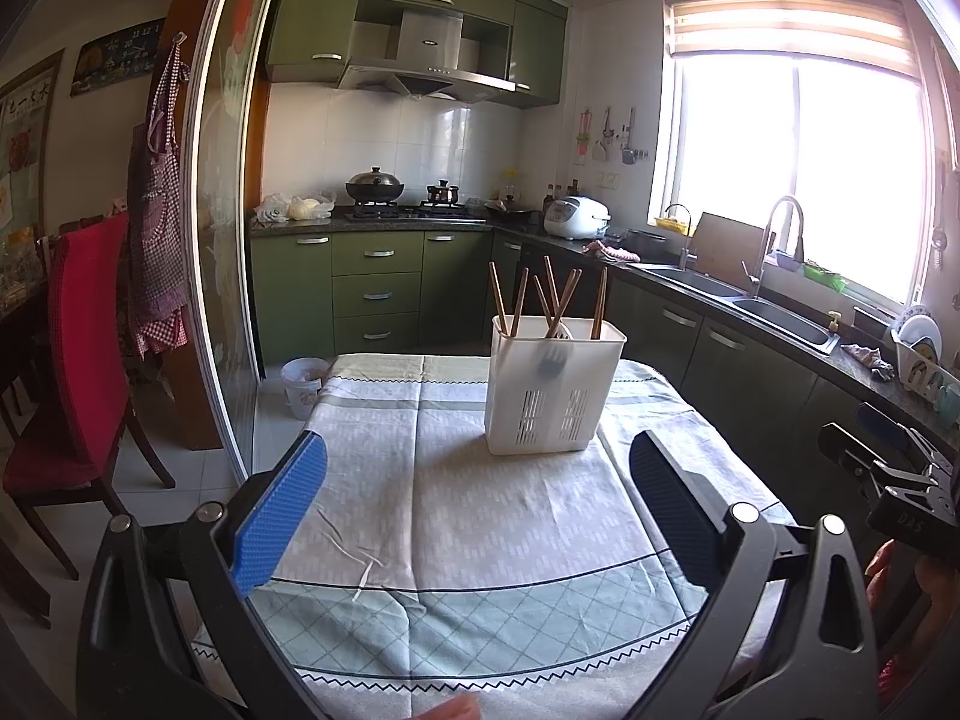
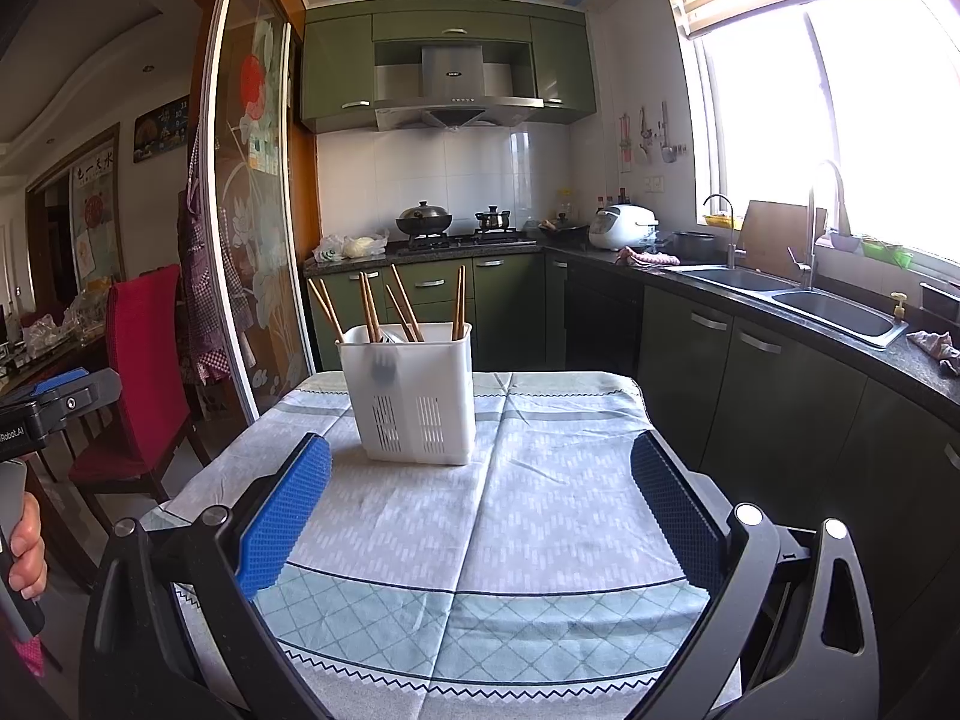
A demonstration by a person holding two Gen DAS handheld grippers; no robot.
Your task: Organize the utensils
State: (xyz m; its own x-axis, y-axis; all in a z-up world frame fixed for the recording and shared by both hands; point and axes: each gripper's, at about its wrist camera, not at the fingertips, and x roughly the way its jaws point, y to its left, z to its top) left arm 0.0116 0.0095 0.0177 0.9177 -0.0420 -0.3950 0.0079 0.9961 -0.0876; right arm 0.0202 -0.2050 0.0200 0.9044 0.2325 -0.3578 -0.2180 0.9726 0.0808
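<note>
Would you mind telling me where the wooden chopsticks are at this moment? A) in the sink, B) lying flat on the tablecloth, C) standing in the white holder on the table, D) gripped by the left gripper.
C: the chopsticks stand upright in the white holder on the tablecloth, while the left gripper and the right gripper are both open and empty.

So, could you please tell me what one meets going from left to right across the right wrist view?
Red chair → white utensil holder with chopsticks → rice cooker → sink.
</note>
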